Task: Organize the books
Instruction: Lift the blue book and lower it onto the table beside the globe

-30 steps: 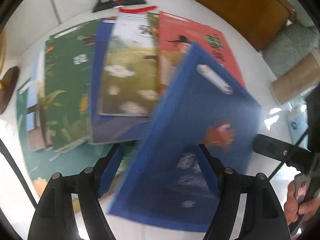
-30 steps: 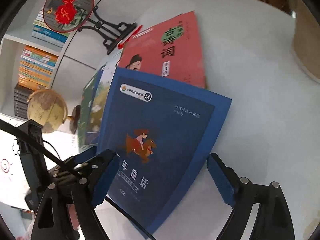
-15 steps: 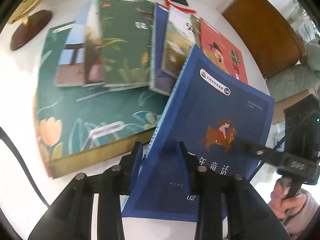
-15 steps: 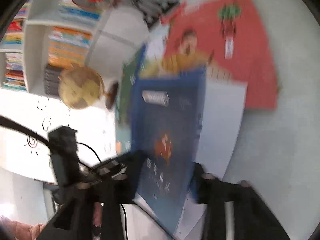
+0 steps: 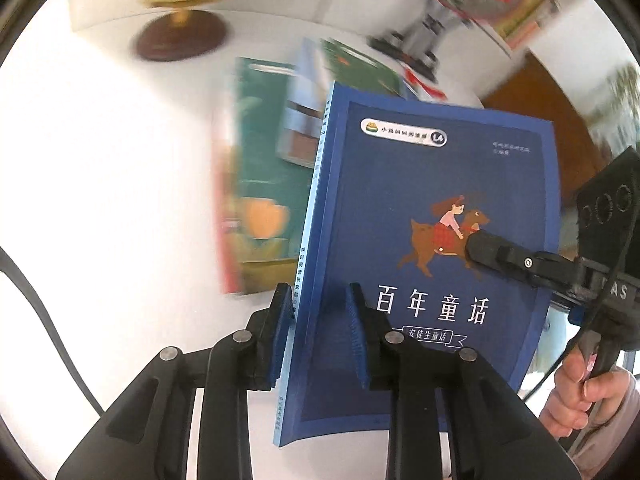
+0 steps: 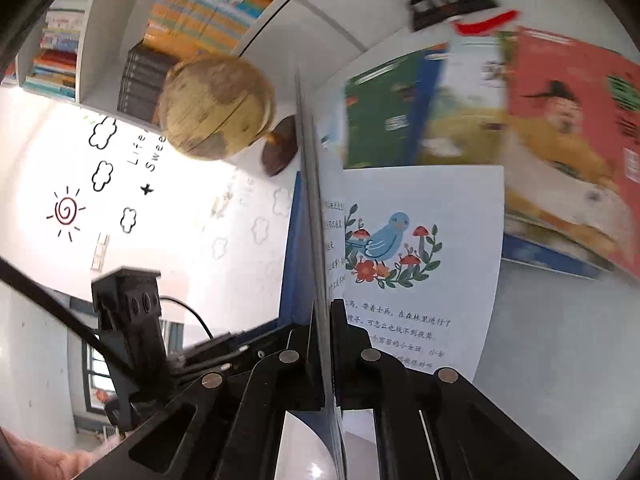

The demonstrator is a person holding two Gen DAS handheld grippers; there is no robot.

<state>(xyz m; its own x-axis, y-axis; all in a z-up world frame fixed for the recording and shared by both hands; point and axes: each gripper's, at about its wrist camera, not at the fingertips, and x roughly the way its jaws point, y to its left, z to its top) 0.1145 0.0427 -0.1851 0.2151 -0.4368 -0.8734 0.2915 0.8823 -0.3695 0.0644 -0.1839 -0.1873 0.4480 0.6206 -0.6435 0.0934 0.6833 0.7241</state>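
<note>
A dark blue storybook [image 5: 432,184] with a girl riding a dog on its cover stands upright above the white table [image 5: 100,180]. My left gripper [image 5: 319,294] is shut on its spine edge near the bottom. From the right, a finger [image 5: 492,254] of my right gripper presses on the cover. In the right wrist view my right gripper [image 6: 325,308] is shut on the front cover [image 6: 310,200], seen edge-on, with a bird-picture page [image 6: 420,240] showing beside it. The other books lie fanned out on the table: a teal one [image 5: 260,184], a green one [image 6: 380,120], a red one [image 6: 572,120].
A globe [image 6: 216,108] on a brown base [image 5: 180,36] stands at the table's back. A black stand [image 5: 424,44] holds a round fan with red flowers. Behind is a full bookshelf [image 6: 192,8]. A hand [image 5: 576,392] grips the right tool. Brown wooden furniture [image 5: 540,120] stands beyond the table.
Both grippers went from open around the flat blue book to shut on it. The book has come up off the table and now stands upright, its cover parted from the pages.
</note>
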